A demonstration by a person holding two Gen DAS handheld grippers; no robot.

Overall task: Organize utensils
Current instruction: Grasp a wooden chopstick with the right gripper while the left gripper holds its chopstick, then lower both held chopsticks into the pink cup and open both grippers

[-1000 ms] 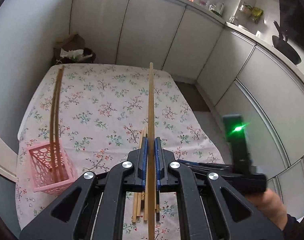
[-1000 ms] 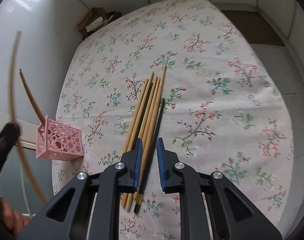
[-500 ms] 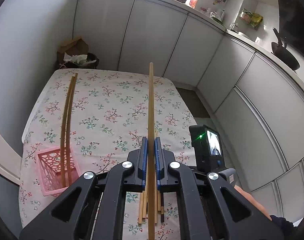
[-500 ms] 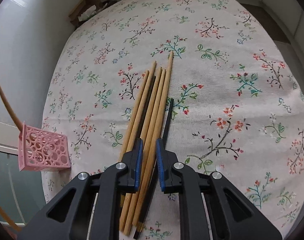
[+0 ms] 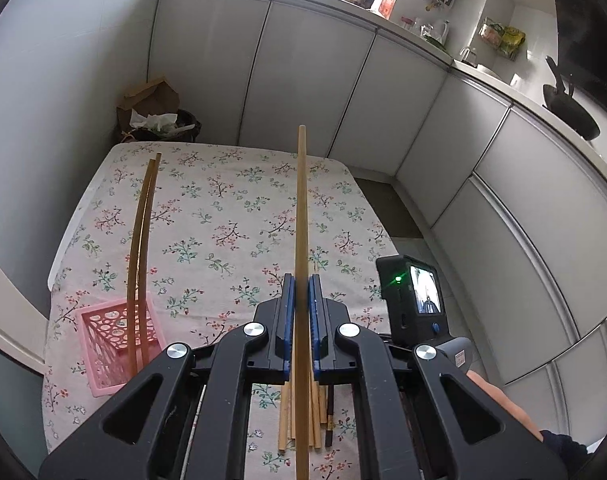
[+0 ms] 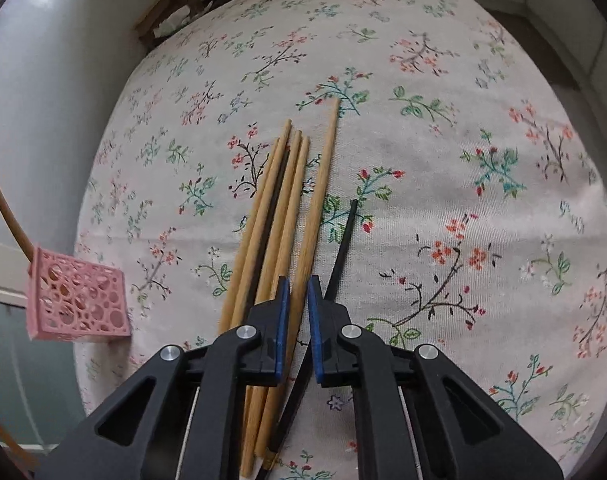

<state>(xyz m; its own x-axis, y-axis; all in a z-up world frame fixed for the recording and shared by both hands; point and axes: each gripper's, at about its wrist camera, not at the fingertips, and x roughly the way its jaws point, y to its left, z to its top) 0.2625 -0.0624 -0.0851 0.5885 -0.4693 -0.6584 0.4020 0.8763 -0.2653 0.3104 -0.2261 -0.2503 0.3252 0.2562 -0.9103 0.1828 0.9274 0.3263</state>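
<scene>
My left gripper (image 5: 299,292) is shut on a long wooden chopstick (image 5: 301,208) that points away over the table. Left of it stands a pink openwork basket (image 5: 119,344) with two chopsticks (image 5: 141,240) leaning in it. My right gripper (image 6: 297,292) points steeply down at a pile of wooden chopsticks (image 6: 271,216) on the flowered cloth. Its blue pads are shut on the longest wooden chopstick (image 6: 321,184), which still lies on the cloth. A black chopstick (image 6: 343,248) lies just right of the pads. The basket (image 6: 79,300) sits at the table's left edge.
The flowered tablecloth (image 5: 223,208) covers a small table by a grey wall. White cabinet fronts (image 5: 311,80) run behind and to the right. A bin with paper bags (image 5: 155,116) stands past the far left corner. The right hand's gripper body (image 5: 415,300) is beside my left gripper.
The right gripper has come down closer to the pile, and its jaws have narrowed onto the longest wooden chopstick. The left gripper has kept its chopstick and barely moved.
</scene>
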